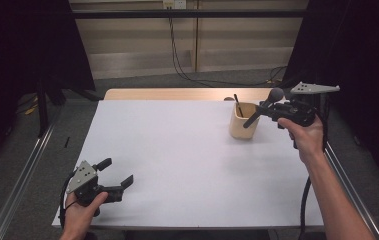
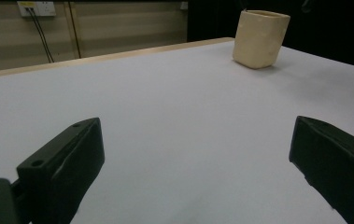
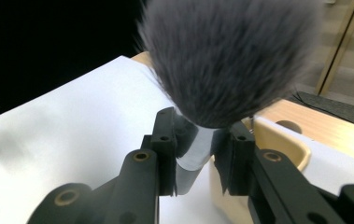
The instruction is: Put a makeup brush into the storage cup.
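Two grippers are ours at this table (image 1: pixel 177 150); the right gripper (image 1: pixel 269 111) hangs over the far right part of the surface, its jaws closed on the silver ferrule of a brush (image 1: pixel 264 106), bristles up and toward the far edge, dark handle slanting down over the cup (image 1: pixel 243 121); the cup stands near the far right corner, and a thin dark stick (image 1: pixel 237 105) already leans inside it; the left gripper (image 1: pixel 116 175) rests by the near left corner, jaws spread wide and holding nothing. We judge the job to be loading brushes into the cup, and it looks partly done; one item is in, the brush is gripped and held at the rim, and what is left is to lower the handle in and let go; whether the handle tip has passed the rim we cannot tell. The right gripper view gives what the high view cannot; the brush (image 3: pixel 230 60) head fills it, grey and soft, and the clamp on the ferrule is plain, with the cup (image 3: pixel 277 140) rim just beyond. The left gripper view shows the cup (image 2: pixel 260 38) from the side, upright, well apart from those open jaws, across bare surface.
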The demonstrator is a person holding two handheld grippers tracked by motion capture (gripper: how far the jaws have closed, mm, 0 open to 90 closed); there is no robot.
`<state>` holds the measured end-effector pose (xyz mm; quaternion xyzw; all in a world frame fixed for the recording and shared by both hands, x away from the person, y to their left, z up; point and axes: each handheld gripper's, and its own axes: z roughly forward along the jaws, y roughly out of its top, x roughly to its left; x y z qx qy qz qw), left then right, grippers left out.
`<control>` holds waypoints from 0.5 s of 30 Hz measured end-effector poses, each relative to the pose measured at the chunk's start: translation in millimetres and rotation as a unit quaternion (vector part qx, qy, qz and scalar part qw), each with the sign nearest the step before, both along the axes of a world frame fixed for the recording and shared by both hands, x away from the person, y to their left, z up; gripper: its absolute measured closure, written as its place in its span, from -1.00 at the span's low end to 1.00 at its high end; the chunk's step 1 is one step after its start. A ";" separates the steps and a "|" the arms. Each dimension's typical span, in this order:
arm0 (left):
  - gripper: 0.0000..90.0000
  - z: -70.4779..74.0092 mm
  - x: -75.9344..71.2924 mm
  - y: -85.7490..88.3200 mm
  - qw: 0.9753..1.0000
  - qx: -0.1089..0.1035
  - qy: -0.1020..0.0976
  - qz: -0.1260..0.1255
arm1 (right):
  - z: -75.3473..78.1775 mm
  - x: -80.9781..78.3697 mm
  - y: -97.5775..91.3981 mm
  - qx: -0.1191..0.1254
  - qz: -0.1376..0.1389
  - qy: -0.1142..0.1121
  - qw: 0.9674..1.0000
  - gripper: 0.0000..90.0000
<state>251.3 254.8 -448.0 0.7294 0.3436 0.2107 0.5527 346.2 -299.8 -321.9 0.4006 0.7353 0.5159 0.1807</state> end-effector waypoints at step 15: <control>-0.92 -0.1 -0.3 1.2 1.000 0.000 -0.001 0.014 | 11.0 31.2 -2.6 -0.022 -0.030 0.004 0.999 0.58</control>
